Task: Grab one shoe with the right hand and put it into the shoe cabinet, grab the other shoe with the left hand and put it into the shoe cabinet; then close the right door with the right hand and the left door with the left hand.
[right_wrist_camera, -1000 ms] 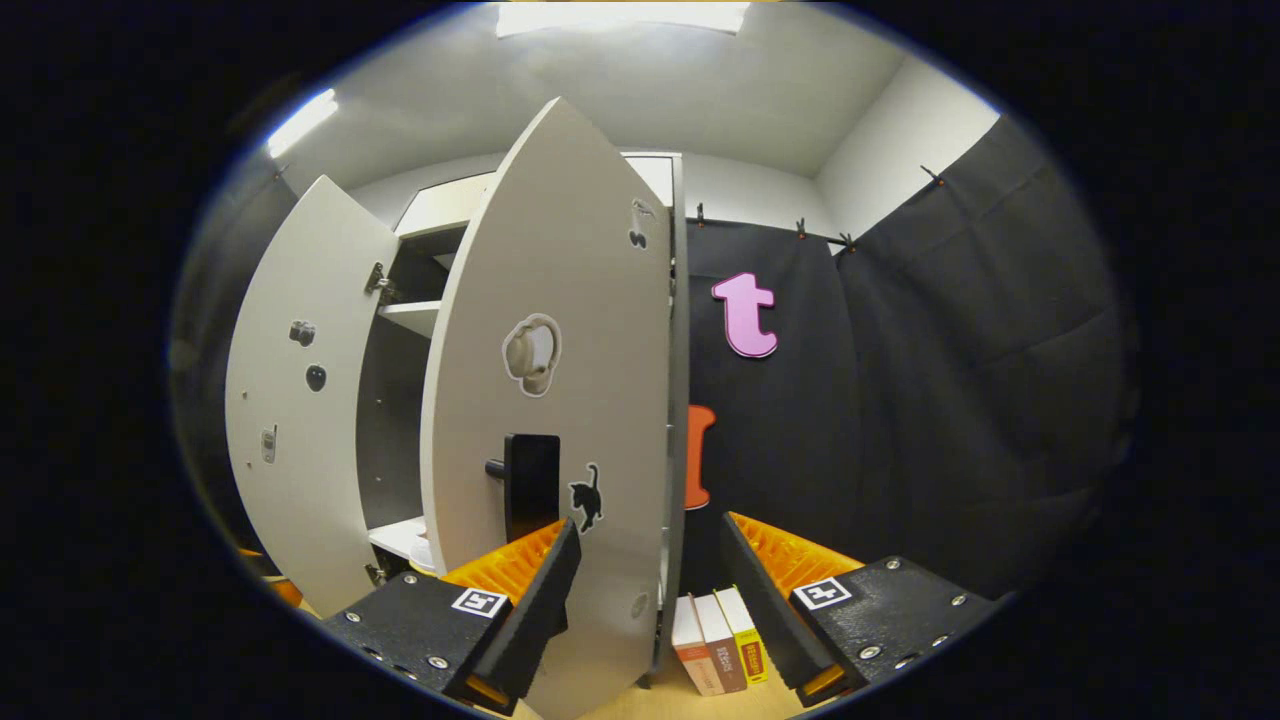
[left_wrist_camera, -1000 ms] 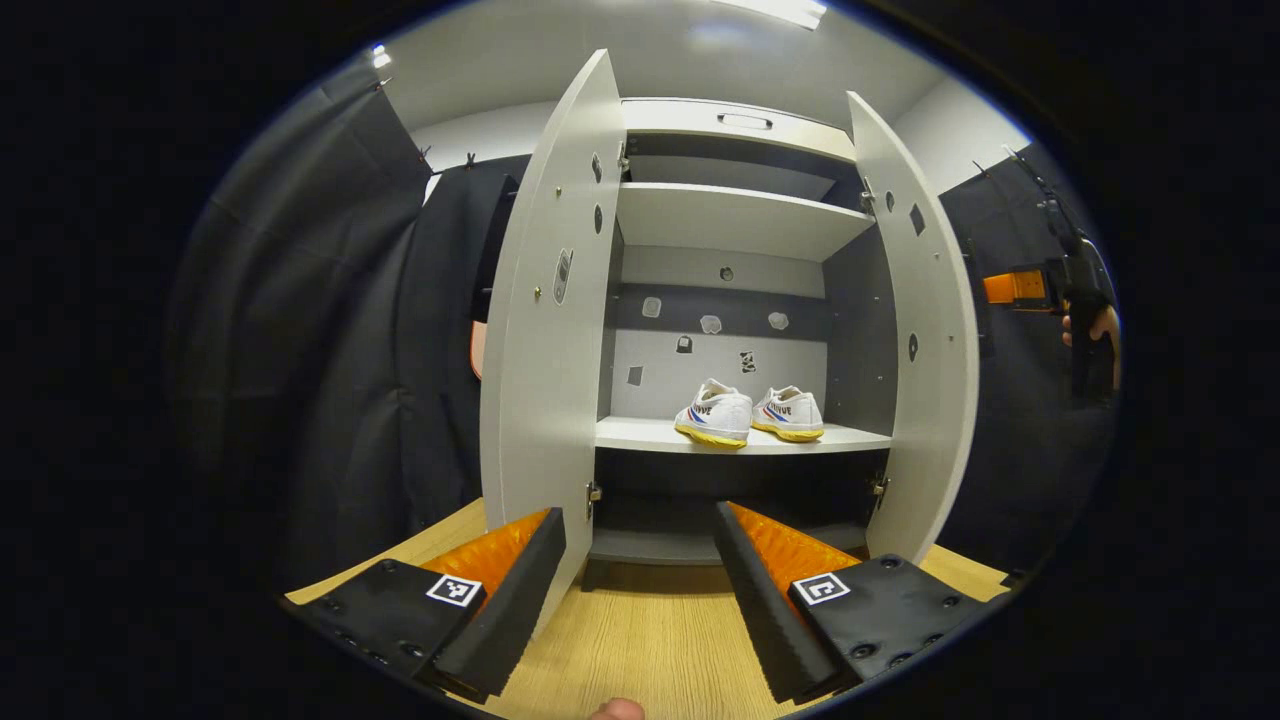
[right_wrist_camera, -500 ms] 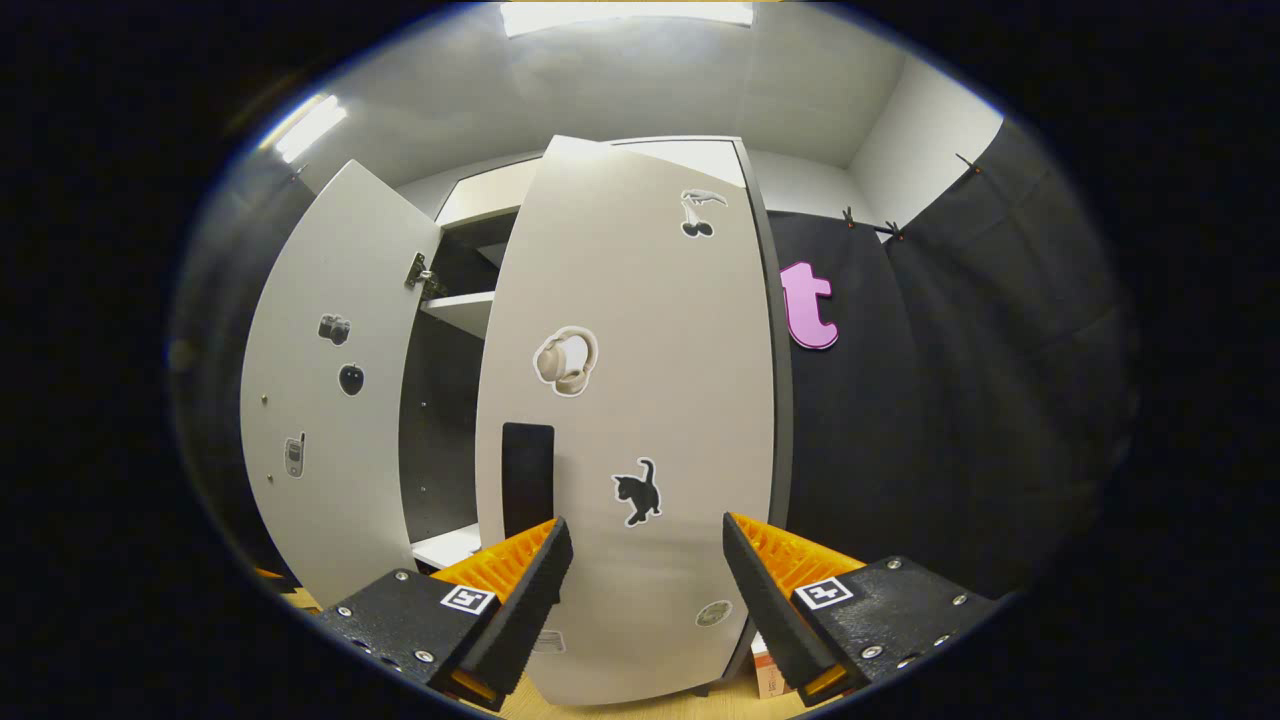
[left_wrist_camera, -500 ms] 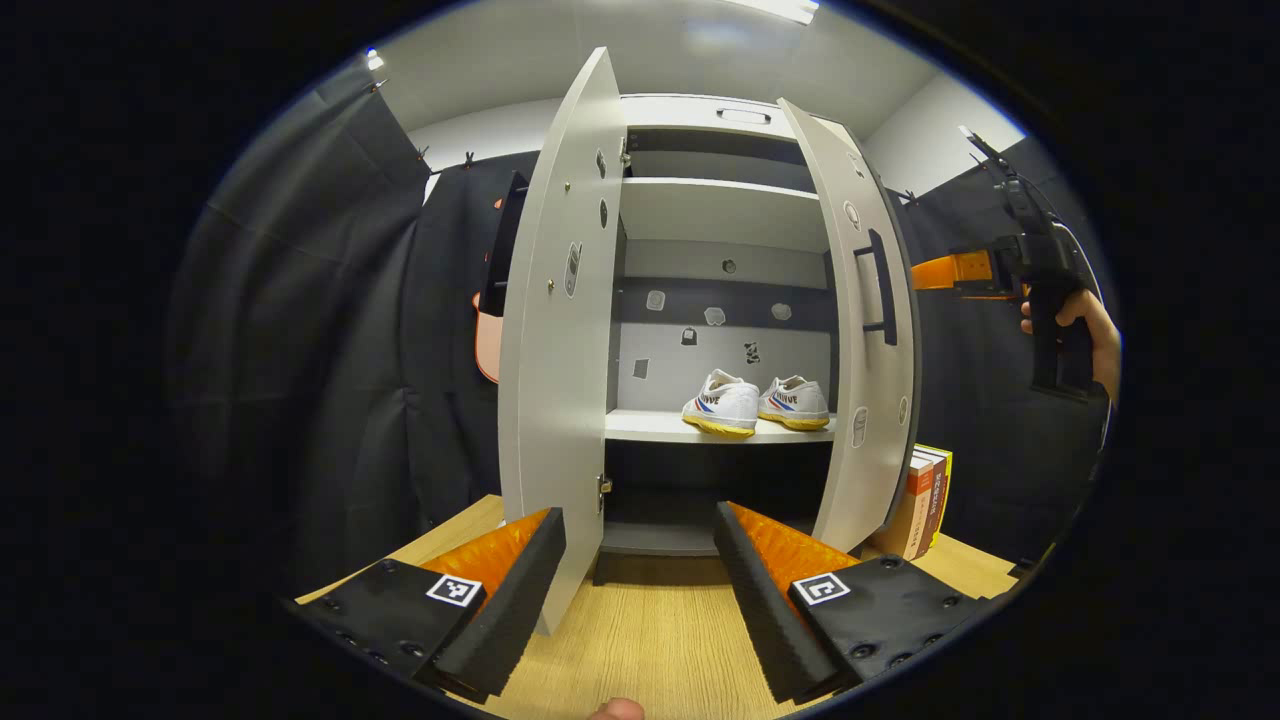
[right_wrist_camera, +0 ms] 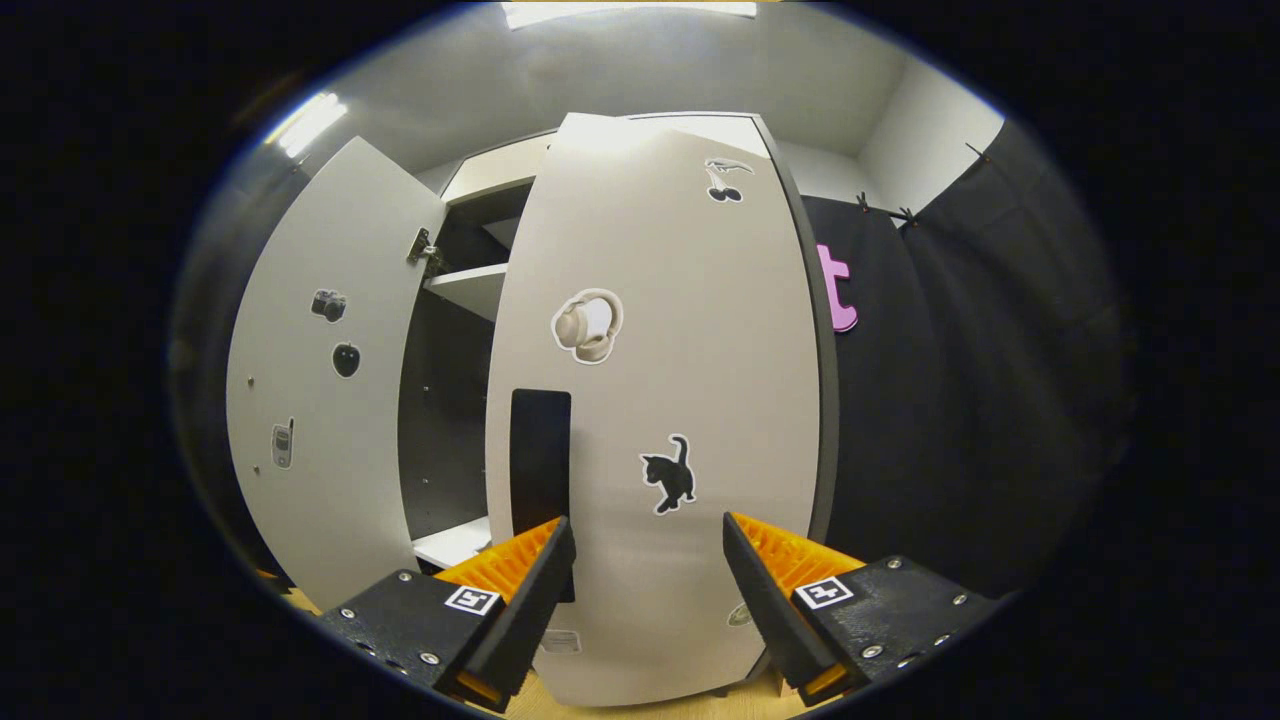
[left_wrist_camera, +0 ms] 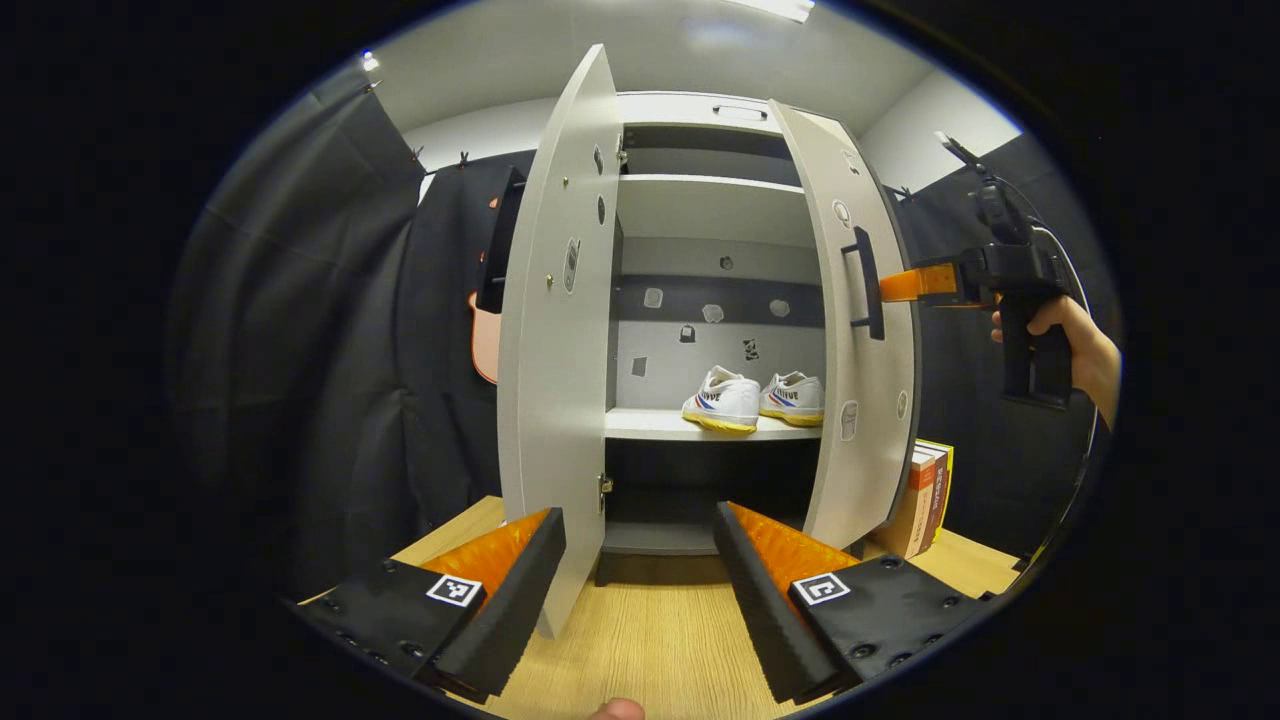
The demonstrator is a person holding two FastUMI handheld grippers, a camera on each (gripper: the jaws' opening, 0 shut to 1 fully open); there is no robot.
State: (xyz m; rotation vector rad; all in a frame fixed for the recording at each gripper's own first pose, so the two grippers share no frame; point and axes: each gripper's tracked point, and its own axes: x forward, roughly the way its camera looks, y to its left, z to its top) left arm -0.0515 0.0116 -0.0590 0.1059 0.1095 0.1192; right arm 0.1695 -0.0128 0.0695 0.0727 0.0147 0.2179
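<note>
Two grippers are in my hands, and both have their jaws wide apart with nothing between them. My right gripper (right_wrist_camera: 645, 545) points at the front of the right door (right_wrist_camera: 660, 400), close to it, beside the dark handle (right_wrist_camera: 540, 450). In the left gripper view I see that same right gripper (left_wrist_camera: 905, 285) out by the door's outer face, near the handle (left_wrist_camera: 865, 280), with my hand (left_wrist_camera: 1070, 340) behind it. I cannot tell if a fingertip is touching the door.

Right now I judge the step to be shutting the right door, which stands partly open. To do it well, I should push flat on the door near the handle side (far from the hinge, so it swings easily), and push slowly so it does not bang.

My left gripper (left_wrist_camera: 640, 560) waits low over the wooden floor (left_wrist_camera: 650, 640), in front of the shoe cabinet (left_wrist_camera: 715, 215). The left door (left_wrist_camera: 555, 340) stands wide open just ahead of it. That one comes next.

Both shoes (left_wrist_camera: 755, 398) sit side by side on the middle shelf (left_wrist_camera: 650, 425), well inside, so I think the doors will not hit them.
</note>
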